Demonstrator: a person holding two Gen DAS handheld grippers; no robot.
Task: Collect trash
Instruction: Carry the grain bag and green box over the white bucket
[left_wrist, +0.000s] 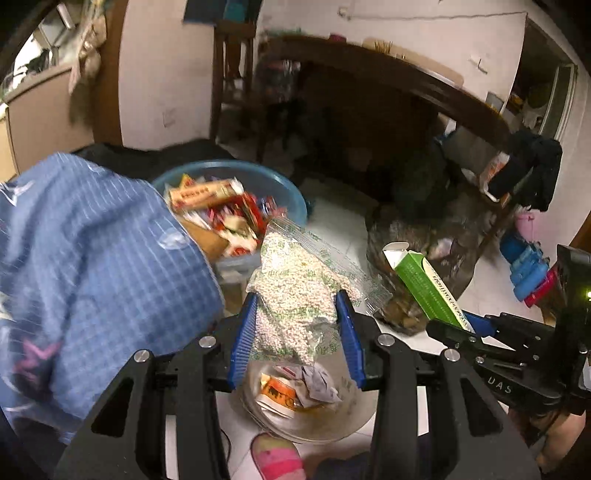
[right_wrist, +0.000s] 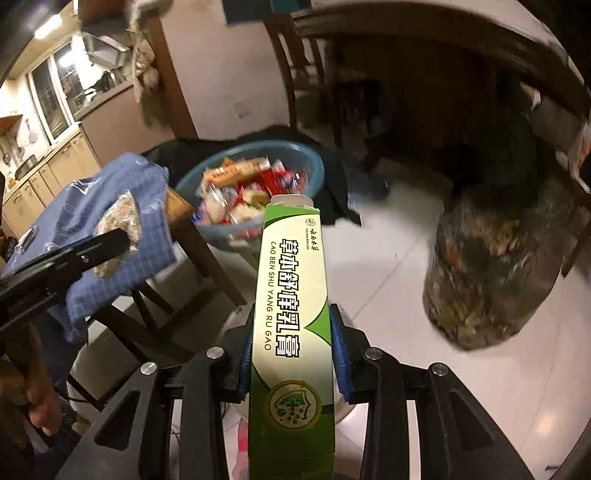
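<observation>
Draping at the far left is a blue checked cloth (left_wrist: 92, 251), beside a blue basin (left_wrist: 236, 192) heaped with wrappers. Next, the left gripper (left_wrist: 297, 325) clamps a clear bag of small white pellets (left_wrist: 295, 291), held above a round bin (left_wrist: 295, 406) holding scraps on the tiled floor (right_wrist: 388, 258). Further right, the right gripper (right_wrist: 291, 350) grips a green and white carton (right_wrist: 291, 295), its open end pointing toward the basin, with a mottled full sack (right_wrist: 491, 273) to its right.
</observation>
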